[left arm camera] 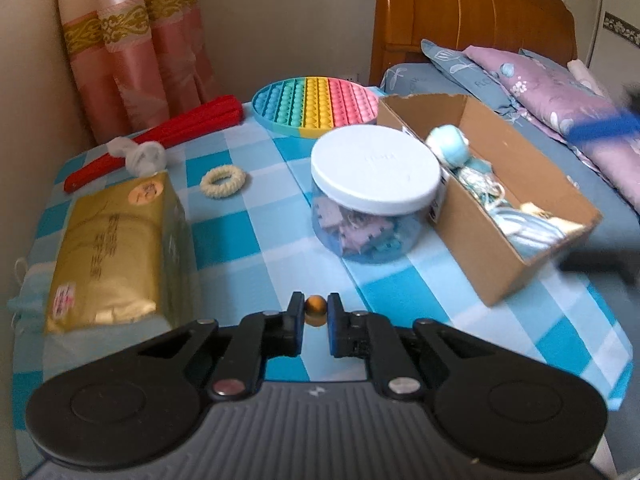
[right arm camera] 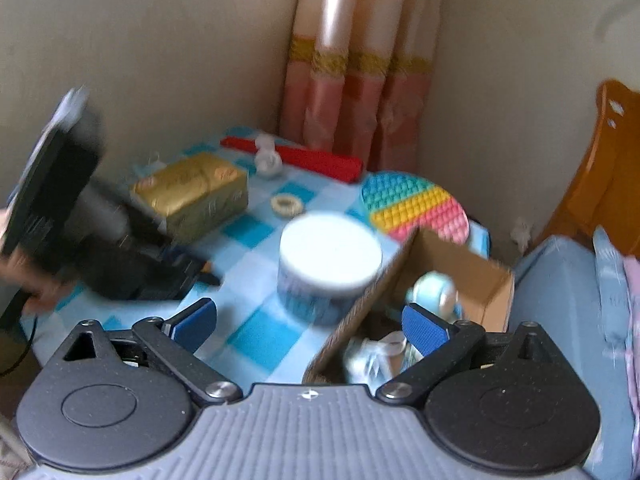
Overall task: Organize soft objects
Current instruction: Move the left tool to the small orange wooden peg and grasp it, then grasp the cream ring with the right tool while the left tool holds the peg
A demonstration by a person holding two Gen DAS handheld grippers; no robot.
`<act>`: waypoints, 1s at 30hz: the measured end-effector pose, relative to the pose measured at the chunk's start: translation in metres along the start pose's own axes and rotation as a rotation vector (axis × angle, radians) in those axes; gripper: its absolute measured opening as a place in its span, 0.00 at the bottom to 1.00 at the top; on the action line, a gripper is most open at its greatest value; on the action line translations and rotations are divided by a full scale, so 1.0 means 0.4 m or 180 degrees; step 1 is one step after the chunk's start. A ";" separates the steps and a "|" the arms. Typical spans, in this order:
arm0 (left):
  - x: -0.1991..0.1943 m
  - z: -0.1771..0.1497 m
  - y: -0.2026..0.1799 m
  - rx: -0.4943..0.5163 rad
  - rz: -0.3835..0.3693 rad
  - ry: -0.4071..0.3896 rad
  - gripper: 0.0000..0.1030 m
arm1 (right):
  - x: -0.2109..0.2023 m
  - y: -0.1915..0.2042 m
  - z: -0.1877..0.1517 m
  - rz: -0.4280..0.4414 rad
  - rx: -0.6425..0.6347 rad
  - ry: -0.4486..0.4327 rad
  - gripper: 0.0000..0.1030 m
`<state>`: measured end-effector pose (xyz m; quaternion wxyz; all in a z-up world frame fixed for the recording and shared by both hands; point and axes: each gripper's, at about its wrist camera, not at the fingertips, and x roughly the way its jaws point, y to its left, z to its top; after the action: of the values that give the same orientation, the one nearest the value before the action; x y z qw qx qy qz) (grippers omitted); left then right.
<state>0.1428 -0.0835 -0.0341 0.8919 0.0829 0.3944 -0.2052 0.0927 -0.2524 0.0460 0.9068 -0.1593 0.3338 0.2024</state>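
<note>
My left gripper [left arm camera: 315, 314] is shut on a small amber bead-like object [left arm camera: 315, 309], low over the blue checked tablecloth [left arm camera: 260, 240]. A cream hair scrunchie [left arm camera: 223, 182] lies on the cloth, with a white scrunchie [left arm camera: 145, 155] on a red folded fan [left arm camera: 160, 138] behind it. The cardboard box [left arm camera: 520, 184] at right holds light-blue soft items [left arm camera: 448, 145]. My right gripper [right arm camera: 310, 326] is open and empty above the box's near corner [right arm camera: 360, 308]. The left gripper shows blurred in the right wrist view [right arm camera: 200, 270].
A clear jar with a white lid [left arm camera: 374, 168] stands mid-table next to the box. A gold tissue pack [left arm camera: 112, 248] lies at left. A rainbow pop-it disc [left arm camera: 316, 106] sits at the back. A bed with pillows [left arm camera: 540, 80] is to the right, curtains [left arm camera: 132, 60] behind.
</note>
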 end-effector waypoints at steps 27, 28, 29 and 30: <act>-0.079 -0.091 0.054 -0.0320 0.0234 0.0250 0.09 | 0.571 -0.033 0.356 0.0283 0.0688 0.1116 0.74; -0.083 -0.093 0.057 -0.0360 0.0240 0.0240 0.09 | 0.585 -0.035 0.358 0.0275 0.0739 0.1158 0.74; -0.087 -0.094 0.061 -0.0396 0.0254 0.0230 0.09 | 0.597 -0.039 0.359 0.0266 0.0799 0.1195 0.74; -0.091 -0.095 0.064 -0.0419 0.0277 0.0215 0.09 | 0.611 -0.042 0.361 0.0251 0.0868 0.1235 0.74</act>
<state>0.1063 -0.0377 -0.0333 0.8897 0.0480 0.4328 -0.1369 0.3486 -0.1421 -0.0102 0.8302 -0.0582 0.5319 0.1563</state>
